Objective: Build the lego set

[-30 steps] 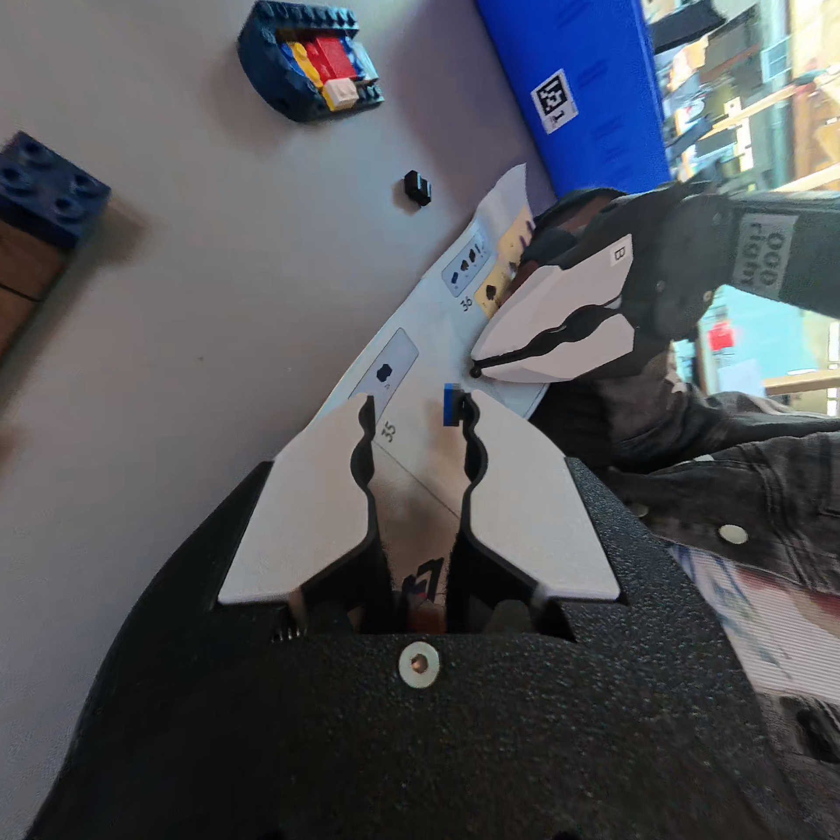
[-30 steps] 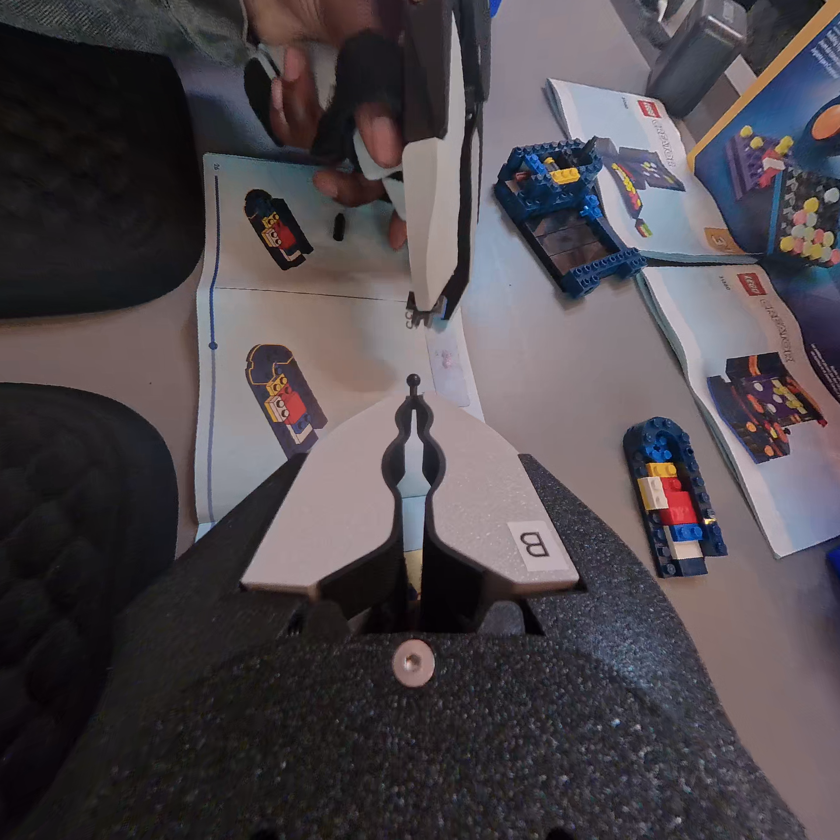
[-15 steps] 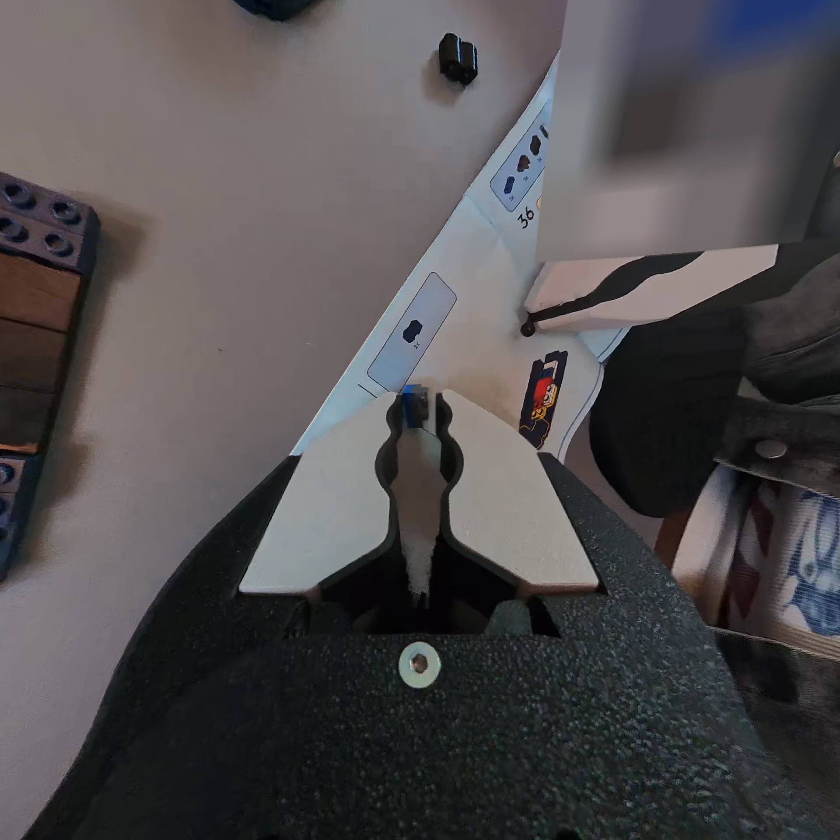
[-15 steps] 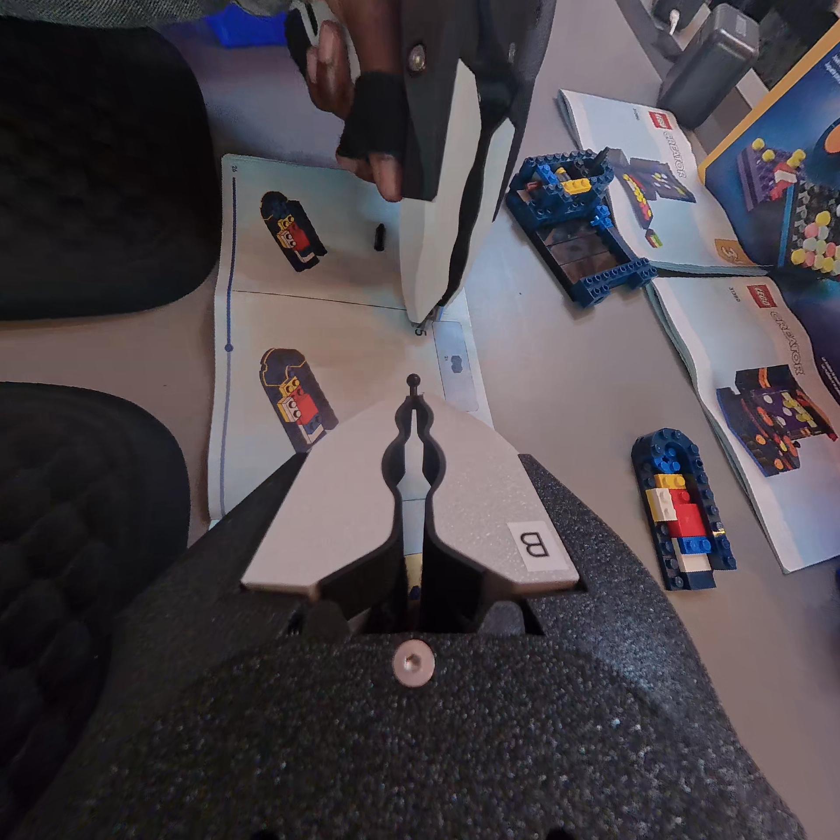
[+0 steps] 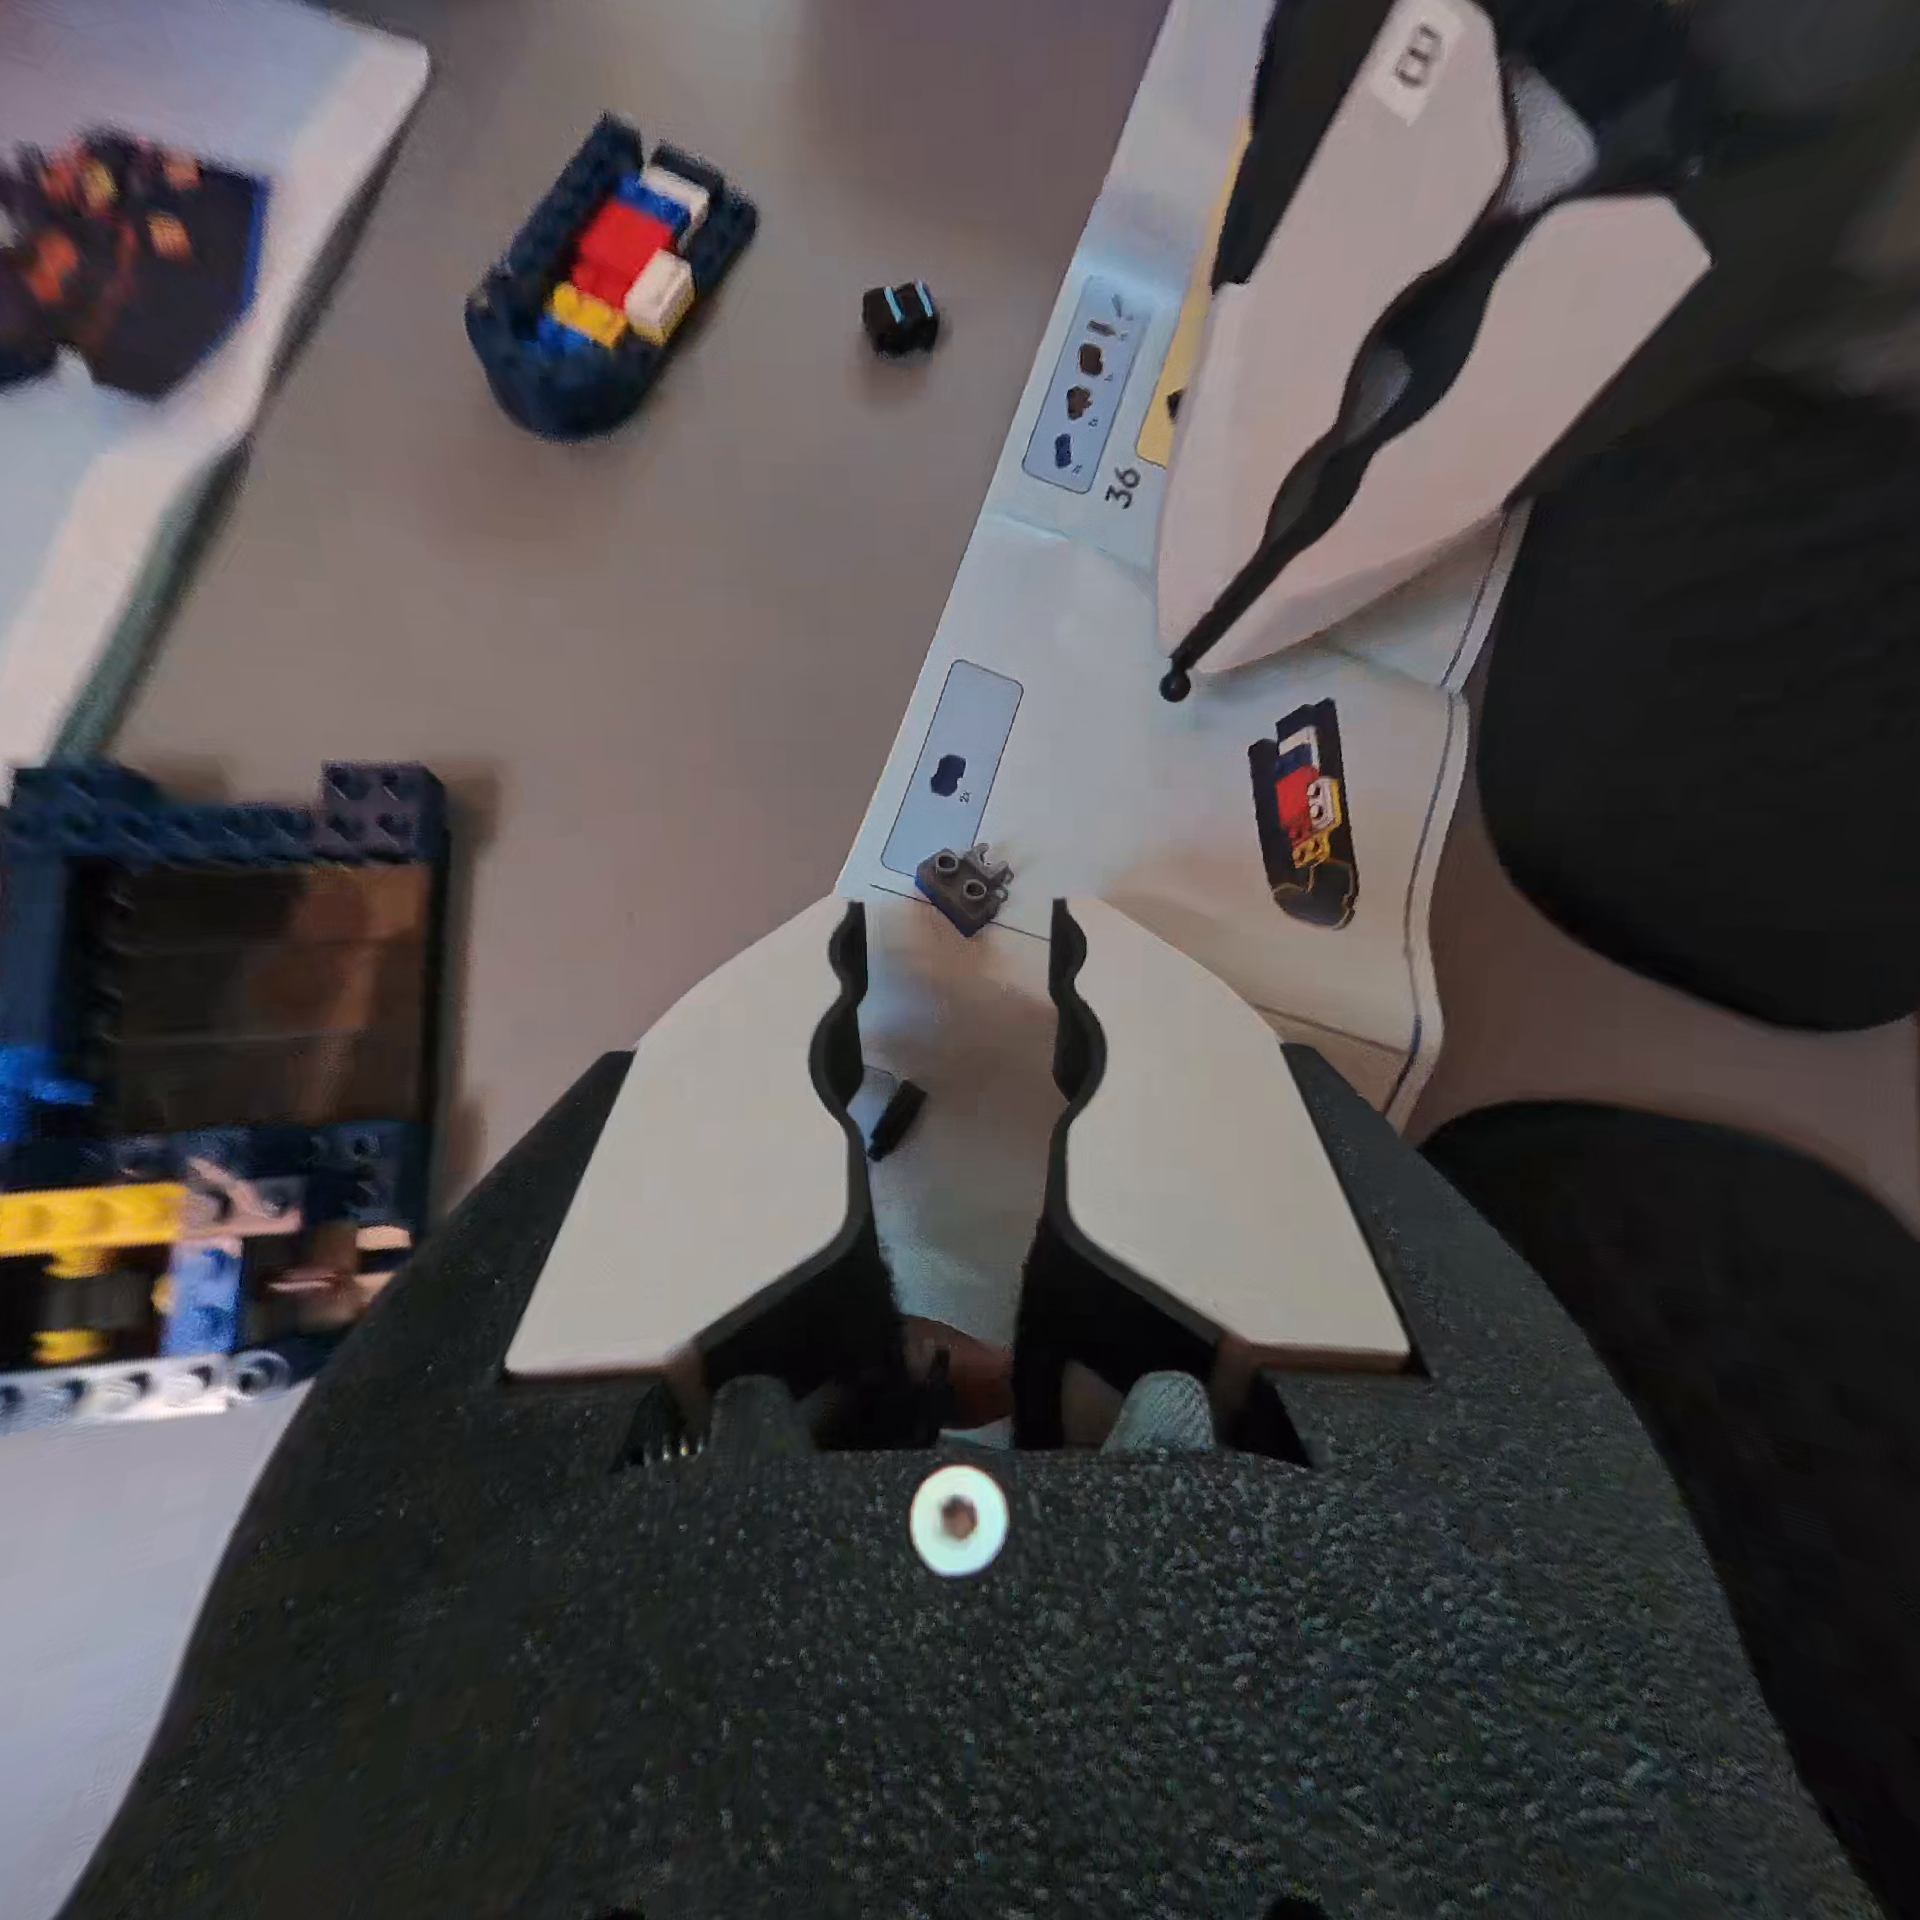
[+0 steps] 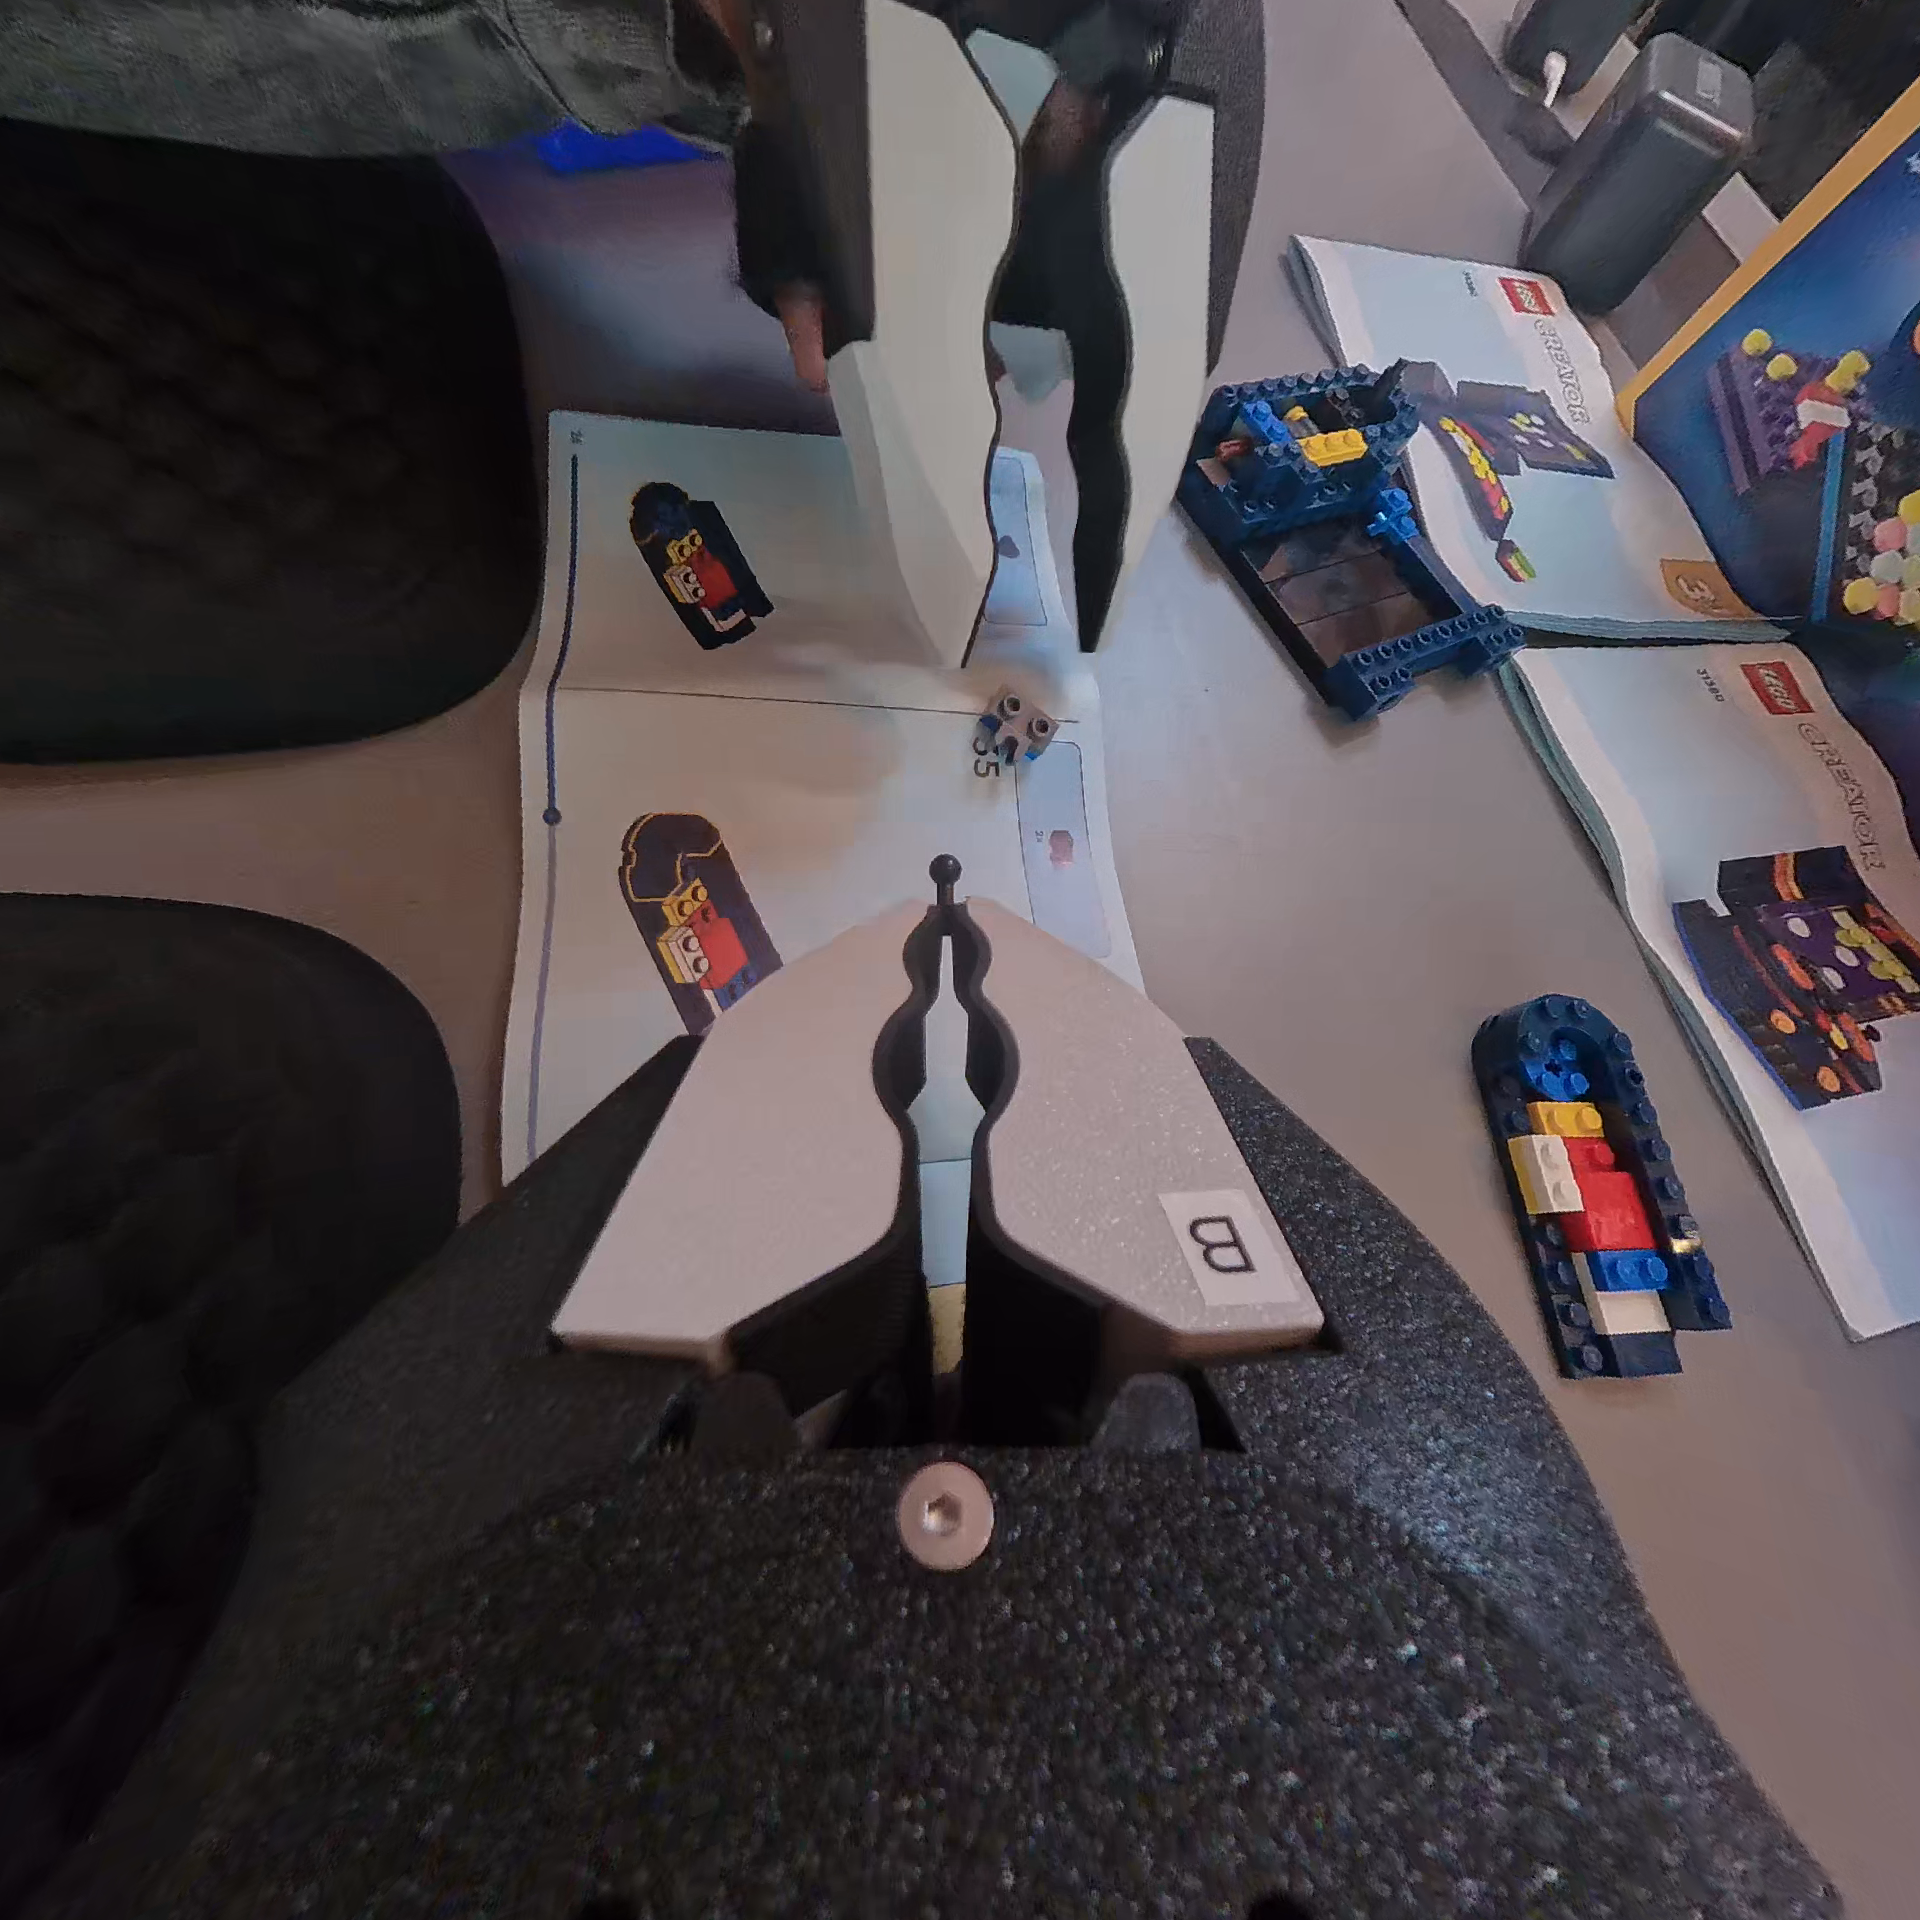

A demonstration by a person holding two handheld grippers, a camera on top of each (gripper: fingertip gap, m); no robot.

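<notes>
Grey tabletop [image 6: 1299, 935] carried everything, with two black cushioned pads [image 6: 208, 436] along one side. An open instruction booklet [image 6: 790, 748] lay flat between the pads and the brick models, and two more closed booklets [image 6: 1621, 790] sat farther out beside a blue and yellow box [image 6: 1787, 343]. A blue frame model with dark transparent panels [image 6: 1340, 540] stood just beside the open booklet, and a smaller rounded dark-blue model filled with red, yellow, white and blue bricks [image 6: 1590, 1195] lay well apart from it on bare table.

The left gripper [image 5: 956, 914] hovered over the open booklet with its fingers spread wide and nothing between them. Just beyond its fingertips, on the page, lay a small grey studded piece on a blue base [image 5: 964, 883], touching neither finger. A small black peg [image 5: 896, 1117] lay on the paper between the finger bases, and a loose black brick [image 5: 900, 315] sat on the table near the booklet's edge.

The right gripper [image 6: 945, 912] had its fingers pressed together on a thin black pin with a ball end [image 6: 944, 871], the ball sticking out past the tips above the page.
</notes>
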